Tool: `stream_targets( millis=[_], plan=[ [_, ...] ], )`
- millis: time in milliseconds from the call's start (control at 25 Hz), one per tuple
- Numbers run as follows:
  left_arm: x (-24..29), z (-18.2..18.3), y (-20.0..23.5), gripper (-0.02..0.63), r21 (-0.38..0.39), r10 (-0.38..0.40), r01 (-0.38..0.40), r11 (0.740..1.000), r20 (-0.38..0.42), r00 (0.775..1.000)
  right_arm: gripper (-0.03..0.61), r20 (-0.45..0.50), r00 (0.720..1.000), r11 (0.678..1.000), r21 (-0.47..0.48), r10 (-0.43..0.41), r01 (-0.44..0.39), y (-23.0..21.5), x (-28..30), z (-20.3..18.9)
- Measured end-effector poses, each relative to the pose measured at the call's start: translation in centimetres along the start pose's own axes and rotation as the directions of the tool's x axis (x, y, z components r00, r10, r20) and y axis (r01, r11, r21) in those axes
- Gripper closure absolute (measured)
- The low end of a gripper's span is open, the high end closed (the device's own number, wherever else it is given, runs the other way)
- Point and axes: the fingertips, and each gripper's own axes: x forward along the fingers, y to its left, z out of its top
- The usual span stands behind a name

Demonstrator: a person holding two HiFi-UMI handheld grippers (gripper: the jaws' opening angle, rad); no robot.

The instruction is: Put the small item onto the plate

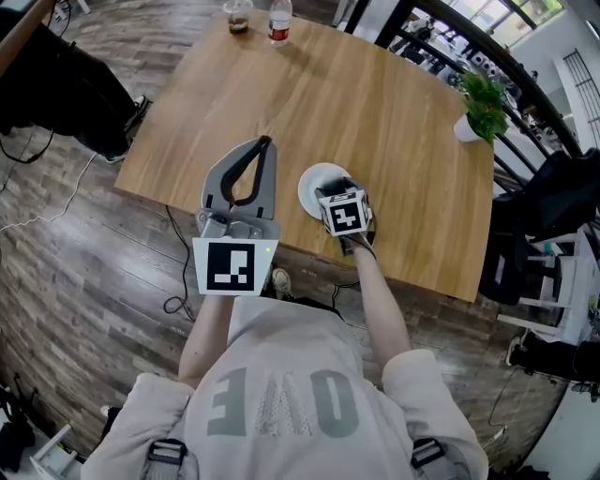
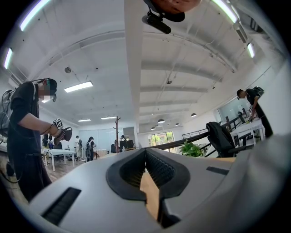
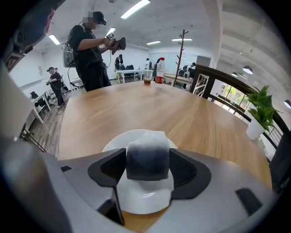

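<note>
A small white-and-grey soft block [image 3: 148, 157] sits between the jaws of my right gripper [image 3: 148, 169], which is shut on it just above a white plate [image 3: 144, 200]. In the head view that gripper [image 1: 336, 190] hangs over the plate [image 1: 312, 182] near the table's front edge, and its marker cube hides the block. My left gripper [image 1: 265, 142] is held up left of the plate, tips together, with nothing in it. In the left gripper view its jaws meet at the tips [image 2: 146, 154] and only a strip of tabletop shows between them.
The round wooden table [image 1: 375, 103] carries a potted plant [image 1: 480, 105] at its right edge, and a water bottle [image 1: 279, 21] and a cup [image 1: 238, 15] at the far side. A black railing runs behind the plant. Another person [image 3: 91, 50] with grippers stands beyond the table.
</note>
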Motion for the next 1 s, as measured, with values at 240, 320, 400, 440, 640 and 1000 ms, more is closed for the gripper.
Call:
stream_targets(
  millis=[240,320,400,440,640,1000],
  plan=[
    [0.0,0.3,-0.6,0.605,0.014,-0.009,0.009,1.0,0.021,1.0,0.275,-0.02,1.0,1.0,-0.001,0.011,-0.011,0.5,0.2,0.3],
    [0.0,0.3,-0.9,0.605,0.013,-0.011,0.01,1.0,0.019,1.0,0.278,-0.037,0.999,1.0,-0.004,0.03,-0.03,0.7,0.4,0.1],
    [0.0,0.1,-0.8,0.604,0.011,-0.009,0.009,1.0,0.015,1.0,0.279,-0.056,0.998,0.999,-0.001,0.037,-0.038,0.7,0.6,-0.1],
    [0.0,0.1,-0.8,0.604,0.008,-0.008,0.008,1.0,0.014,1.0,0.278,-0.064,0.997,0.999,0.004,0.039,-0.039,0.6,0.6,-0.1],
    [0.0,0.1,-0.7,0.605,0.013,-0.004,0.004,1.0,0.018,1.0,0.278,-0.055,0.998,0.999,0.025,0.042,-0.041,0.6,0.7,-0.2],
    [0.0,0.4,-0.5,0.605,0.005,-0.006,0.006,1.0,0.022,1.0,0.278,0.006,1.0,1.0,0.029,-0.007,0.007,0.3,-0.6,2.0]
  ],
)
